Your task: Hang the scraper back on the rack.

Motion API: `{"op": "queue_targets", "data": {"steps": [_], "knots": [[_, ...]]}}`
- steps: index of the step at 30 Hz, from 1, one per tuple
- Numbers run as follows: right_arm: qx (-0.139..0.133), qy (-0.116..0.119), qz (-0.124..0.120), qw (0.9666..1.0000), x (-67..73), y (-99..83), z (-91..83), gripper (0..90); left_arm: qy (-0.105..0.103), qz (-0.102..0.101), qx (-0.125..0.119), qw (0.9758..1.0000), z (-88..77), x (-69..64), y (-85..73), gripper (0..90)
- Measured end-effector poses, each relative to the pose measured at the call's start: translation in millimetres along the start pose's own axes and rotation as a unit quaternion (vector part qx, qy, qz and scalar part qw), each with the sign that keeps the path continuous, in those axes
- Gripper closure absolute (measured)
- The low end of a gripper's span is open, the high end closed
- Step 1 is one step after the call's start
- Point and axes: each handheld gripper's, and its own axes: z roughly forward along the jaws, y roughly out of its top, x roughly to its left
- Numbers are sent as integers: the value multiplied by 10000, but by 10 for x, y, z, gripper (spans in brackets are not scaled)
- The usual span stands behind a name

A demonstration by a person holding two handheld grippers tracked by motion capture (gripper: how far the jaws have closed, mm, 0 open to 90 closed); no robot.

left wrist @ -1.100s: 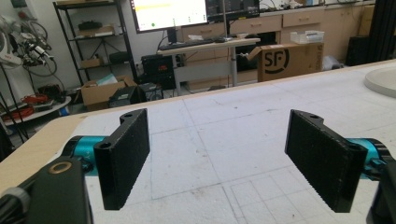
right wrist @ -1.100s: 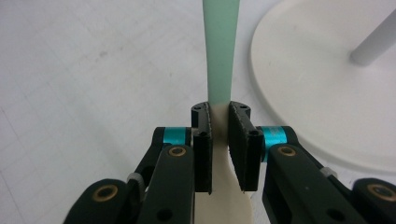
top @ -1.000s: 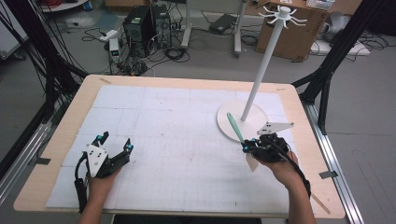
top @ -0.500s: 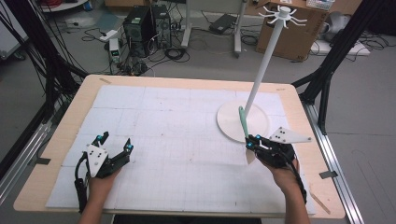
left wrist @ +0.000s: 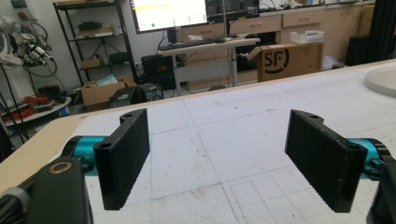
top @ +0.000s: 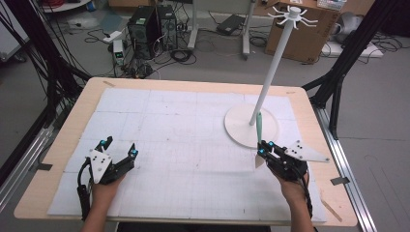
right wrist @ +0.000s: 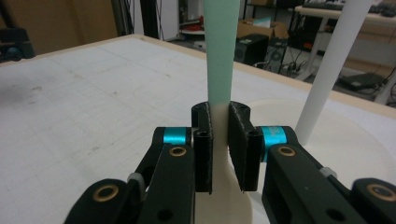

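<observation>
Carried nearer the white stand [top: 251, 126] since the earlier frame: right gripper [top: 261, 149], pinching a green-handled spatula [top: 258, 126] between its jaws, handle ahead, pale blade behind. Rested unmoved on the table [top: 58, 179]: left gripper [top: 119, 147], jaws spread wide, nothing between.

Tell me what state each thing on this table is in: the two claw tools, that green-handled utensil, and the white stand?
Left gripper: open, holding nothing, low over the mat.
Right gripper: shut on the utensil.
Utensil: clamped at its neck, green handle pointing toward the stand.
White stand: upright on its round base, hooks at the top bare.
Mat: lying flat on the table.
</observation>
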Motion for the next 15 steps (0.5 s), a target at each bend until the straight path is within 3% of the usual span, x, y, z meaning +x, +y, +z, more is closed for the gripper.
{"op": "queue_targets", "data": {"steps": [9,15], "knots": [[-452,-198,91,9987,13,3,-71,808,-9,-1,3,10000,-1,1,0,226],[-700,-529,186,9960,22,-5,-120,808,-11,3,8,10000,-1,2,0,226]]}}
